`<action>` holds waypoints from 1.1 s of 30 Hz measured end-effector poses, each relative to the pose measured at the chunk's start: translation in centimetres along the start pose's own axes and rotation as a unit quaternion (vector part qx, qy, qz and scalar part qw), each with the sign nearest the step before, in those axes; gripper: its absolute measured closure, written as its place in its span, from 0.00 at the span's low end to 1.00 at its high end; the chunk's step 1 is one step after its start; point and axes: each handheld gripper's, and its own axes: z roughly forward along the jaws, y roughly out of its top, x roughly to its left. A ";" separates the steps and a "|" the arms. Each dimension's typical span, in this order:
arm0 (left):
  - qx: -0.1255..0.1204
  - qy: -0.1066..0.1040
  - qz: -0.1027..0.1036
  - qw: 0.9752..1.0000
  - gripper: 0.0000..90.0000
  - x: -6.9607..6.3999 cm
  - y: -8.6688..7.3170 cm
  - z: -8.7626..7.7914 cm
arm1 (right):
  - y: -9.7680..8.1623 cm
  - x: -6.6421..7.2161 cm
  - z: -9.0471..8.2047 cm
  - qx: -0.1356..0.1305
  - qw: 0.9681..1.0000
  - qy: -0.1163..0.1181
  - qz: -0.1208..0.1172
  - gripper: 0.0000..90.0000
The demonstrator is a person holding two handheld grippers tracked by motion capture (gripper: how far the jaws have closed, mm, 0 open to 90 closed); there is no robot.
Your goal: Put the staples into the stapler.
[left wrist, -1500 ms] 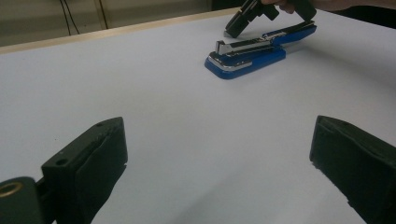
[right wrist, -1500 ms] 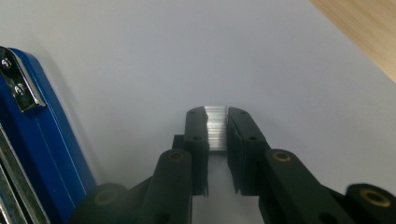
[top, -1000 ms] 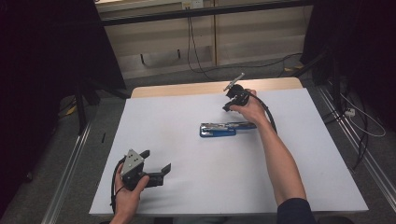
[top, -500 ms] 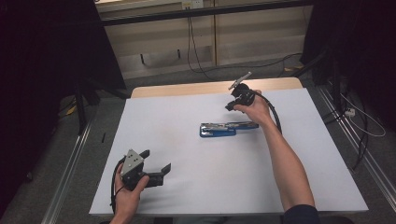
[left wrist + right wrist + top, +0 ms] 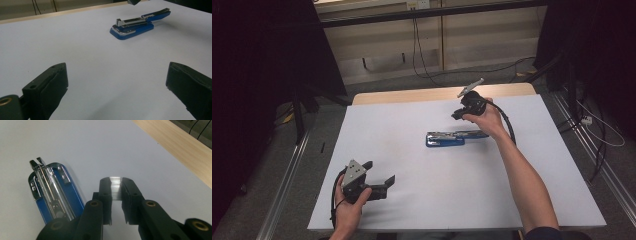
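Your right gripper [image 5: 116, 185] has its jaws pinched nearly together on a little strip of staples [image 5: 115, 188], up above the table [image 5: 412, 220] just past the blue stapler [image 5: 455, 138]. That stapler's lying open in the middle of the white top. Your left gripper [image 5: 379, 175] sits low at the near left corner, jaws spread wide with nothing in them.

The stapler [image 5: 453, 138] is blue with a silver metal channel, the staples [image 5: 116, 187] shiny silver, the table sheet [image 5: 412, 120] plain white, its far edge [image 5: 422, 94] light wood.
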 end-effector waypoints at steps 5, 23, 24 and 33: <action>0.004 -0.001 0.002 1.000 0.05 0.1 0.0 0.0 | 0.1 0.9 -0.2 -0.013 1.000 0.008 -0.015 0.88; 0.009 -0.005 -0.004 1.000 0.05 0.4 -0.1 0.2 | -0.6 2.0 -0.9 -0.038 0.999 0.016 -0.022 0.88; 0.009 -0.005 -0.003 1.000 0.05 0.4 -0.1 0.3 | -0.5 2.1 -0.9 -0.041 0.999 0.019 -0.022 0.88; 0.009 -0.007 -0.004 1.000 0.05 0.4 -0.1 0.3 | -0.1 3.2 -0.6 -0.045 0.998 0.037 -0.029 0.88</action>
